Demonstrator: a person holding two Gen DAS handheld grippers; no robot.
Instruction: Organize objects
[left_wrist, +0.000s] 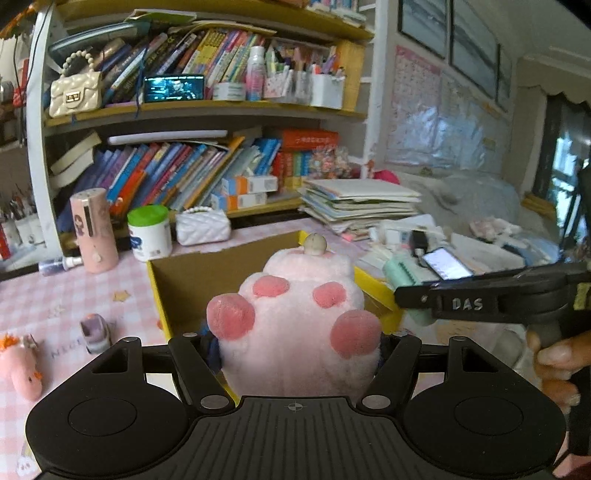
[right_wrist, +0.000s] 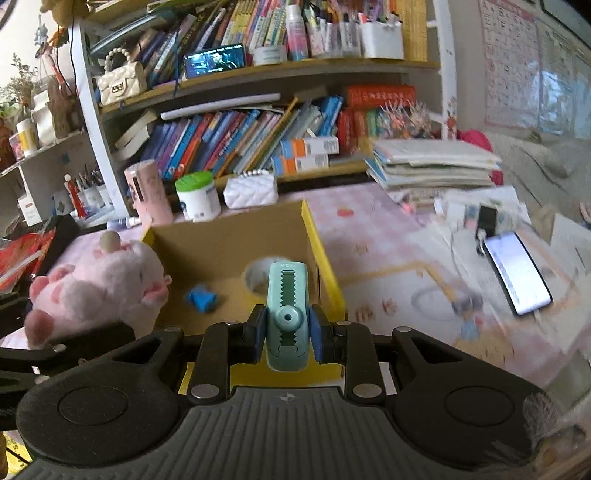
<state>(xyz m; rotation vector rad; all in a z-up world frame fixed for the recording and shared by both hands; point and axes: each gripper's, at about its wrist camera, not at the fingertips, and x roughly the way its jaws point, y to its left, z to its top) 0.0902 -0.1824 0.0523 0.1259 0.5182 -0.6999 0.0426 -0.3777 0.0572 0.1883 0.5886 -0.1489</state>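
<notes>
- Left wrist view: my left gripper (left_wrist: 299, 343) is clamped on a pink plush paw (left_wrist: 295, 317), its toe pads facing the camera and a small beige knob on top. I hold it above the near wall of the yellow-edged cardboard box (left_wrist: 221, 273).
- Same view: the right gripper (left_wrist: 413, 295) comes in from the right at the box's right wall, with a mint-green object in its tip. A pink plush toy (left_wrist: 22, 365) and a small purple toy (left_wrist: 95, 332) lie on the checked pink tablecloth (left_wrist: 55, 295), left of the box.
- Right wrist view: my right gripper (right_wrist: 288, 334) has its blue pads pressed against both sides of a mint-green stapler (right_wrist: 287, 314), held over the box (right_wrist: 236, 243) near its right wall.
- Same view: a small blue object (right_wrist: 202, 298) lies on the box floor. The plush paw (right_wrist: 99, 284) sits at the box's left edge. A lit phone (right_wrist: 517, 273) lies on the table, right.
</notes>
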